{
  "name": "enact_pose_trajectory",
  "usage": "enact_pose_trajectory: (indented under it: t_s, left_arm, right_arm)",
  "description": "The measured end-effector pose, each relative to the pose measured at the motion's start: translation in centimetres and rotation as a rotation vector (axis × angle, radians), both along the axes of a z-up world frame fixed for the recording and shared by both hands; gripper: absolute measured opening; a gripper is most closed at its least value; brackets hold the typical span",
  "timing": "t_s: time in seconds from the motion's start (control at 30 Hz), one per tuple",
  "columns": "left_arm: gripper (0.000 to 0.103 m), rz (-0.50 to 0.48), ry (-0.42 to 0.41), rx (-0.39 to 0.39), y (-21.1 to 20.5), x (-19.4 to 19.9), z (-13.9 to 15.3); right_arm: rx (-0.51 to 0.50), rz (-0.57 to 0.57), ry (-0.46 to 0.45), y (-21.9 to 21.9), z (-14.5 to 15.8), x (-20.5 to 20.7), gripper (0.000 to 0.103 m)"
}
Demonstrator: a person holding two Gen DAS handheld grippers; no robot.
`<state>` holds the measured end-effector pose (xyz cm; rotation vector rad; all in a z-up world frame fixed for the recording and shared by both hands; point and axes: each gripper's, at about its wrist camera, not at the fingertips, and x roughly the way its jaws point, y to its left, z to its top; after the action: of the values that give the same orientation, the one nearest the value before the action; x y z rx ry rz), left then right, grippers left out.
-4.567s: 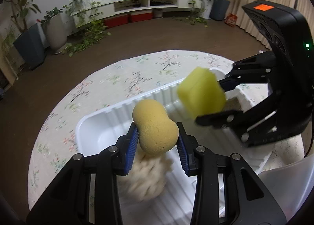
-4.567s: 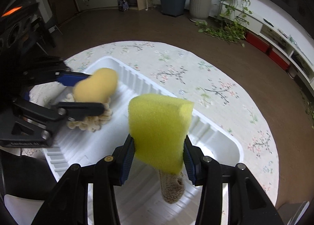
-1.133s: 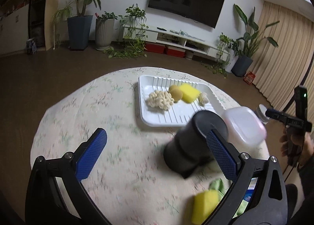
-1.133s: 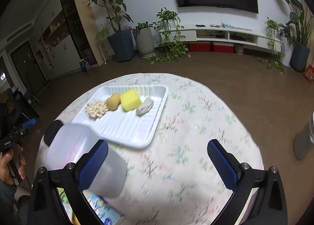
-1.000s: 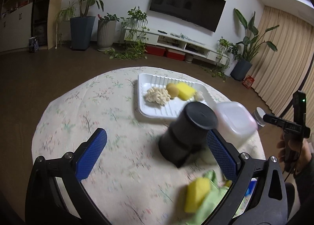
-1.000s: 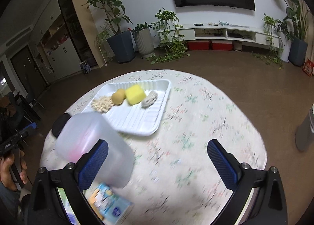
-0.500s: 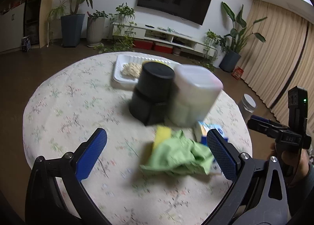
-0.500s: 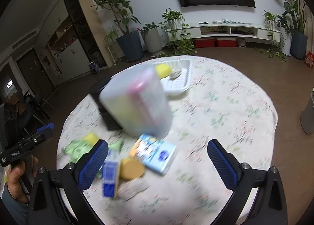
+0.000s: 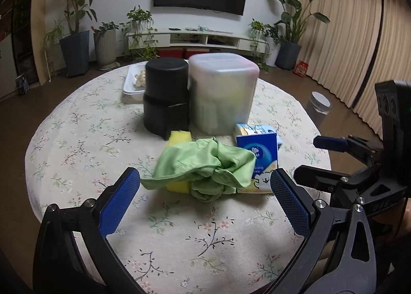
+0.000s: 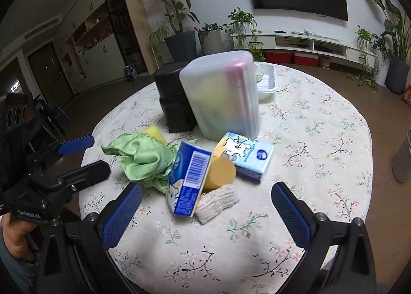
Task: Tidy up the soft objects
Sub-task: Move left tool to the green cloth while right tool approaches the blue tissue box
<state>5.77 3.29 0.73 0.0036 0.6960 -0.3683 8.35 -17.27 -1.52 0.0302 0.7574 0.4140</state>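
A heap of soft things lies on the near side of the round table: a crumpled green cloth over a yellow sponge, a tan round sponge and a white knitted pad. Two blue tissue packs lean among them. My left gripper is open just short of the cloth. My right gripper is open in front of the knitted pad. Neither holds anything.
A black canister and a translucent lidded box stand behind the heap. Mostly hidden behind them is the white tray, with a beige knitted piece inside. A grey bin stands on the floor to the right. A hand holds the left gripper.
Both grippers, open throughout, have pulled away from the tray and swung round to the near heap, which now looms larger. The sponges held earlier lie in the tray.
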Motion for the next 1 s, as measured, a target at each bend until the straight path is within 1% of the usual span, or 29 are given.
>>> enact_pose_trajectory:
  t_s: [0.07,0.27,0.43,0.57,0.6,0.77,0.87,0.9,1.0]
  left_arm:
    - [0.103,-0.005,0.008,0.012,-0.2,0.1,-0.3]
    - [0.103,0.000,0.036,-0.003,0.4,0.7,-1.1]
    - [0.103,-0.008,0.074,0.036,0.4,1.8,-1.8]
    - [0.103,-0.016,0.093,0.057,0.5,2.9,-1.8]
    - [0.103,-0.020,0.096,0.057,0.5,3.2,-1.8]
    - [0.103,-0.048,0.100,0.067,0.0,4.1,-1.6]
    - [0.103,-0.060,0.110,0.071,-0.2,4.5,-1.8]
    - [0.103,-0.064,0.115,0.067,-0.2,4.6,-1.9]
    - [0.103,-0.082,0.134,0.052,-0.2,4.9,-2.0]
  right_arm:
    - [-0.006,0.003,-0.004,0.3,0.0,-0.1,0.103]
    - [-0.006,0.000,0.015,0.6,-0.6,0.5,0.102]
    - [-0.011,0.015,0.042,1.2,-1.3,1.0,0.101]
    - [-0.012,0.027,0.063,1.5,-1.7,1.3,0.096]
    - [-0.013,0.027,0.068,1.5,-1.8,1.5,0.092]
    - [-0.015,0.029,0.095,1.7,-2.4,2.1,0.080]
    - [-0.018,0.043,0.105,2.1,-2.6,2.3,0.077]
    - [-0.019,0.047,0.108,2.3,-2.6,2.4,0.074]
    - [-0.016,0.054,0.115,2.4,-2.8,2.7,0.072]
